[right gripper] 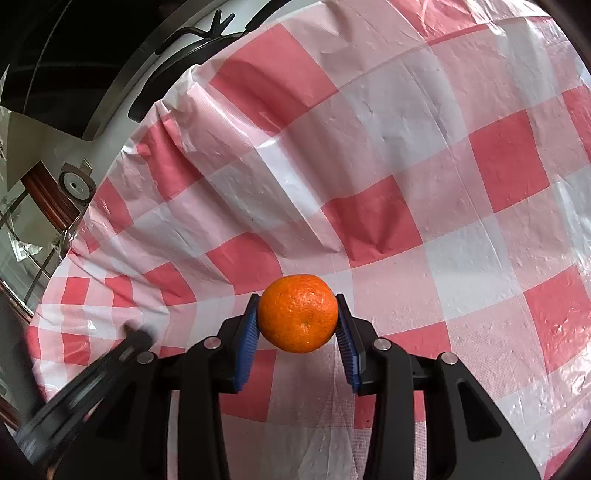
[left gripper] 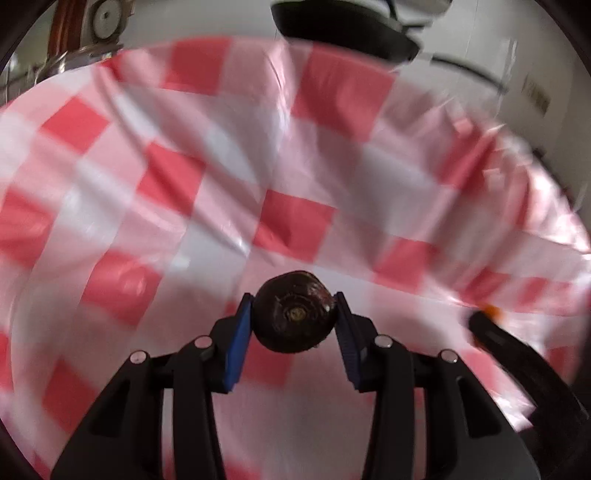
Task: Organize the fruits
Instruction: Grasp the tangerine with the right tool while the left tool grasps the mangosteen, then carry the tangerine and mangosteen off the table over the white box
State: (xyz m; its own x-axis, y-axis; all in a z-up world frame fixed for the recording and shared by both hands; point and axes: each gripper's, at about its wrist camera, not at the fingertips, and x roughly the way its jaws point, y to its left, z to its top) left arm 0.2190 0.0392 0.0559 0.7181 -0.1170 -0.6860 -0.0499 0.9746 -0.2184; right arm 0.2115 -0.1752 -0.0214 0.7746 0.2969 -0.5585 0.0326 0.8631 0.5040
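Left gripper (left gripper: pixel 294 320) jaws clamped on dark round fruit (left gripper: pixel 294 312), right gripper (right gripper: pixel 297 319) jaws clamped on mandarin (right gripper: pixel 297 313), both lifted over checkered cloth (right gripper: pixel 406 166) on worktop, dark pan (left gripper: pixel 343 33) past far edge.

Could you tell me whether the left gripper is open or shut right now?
Shut: the left gripper has its blue pads pressed against both sides of a dark round fruit.
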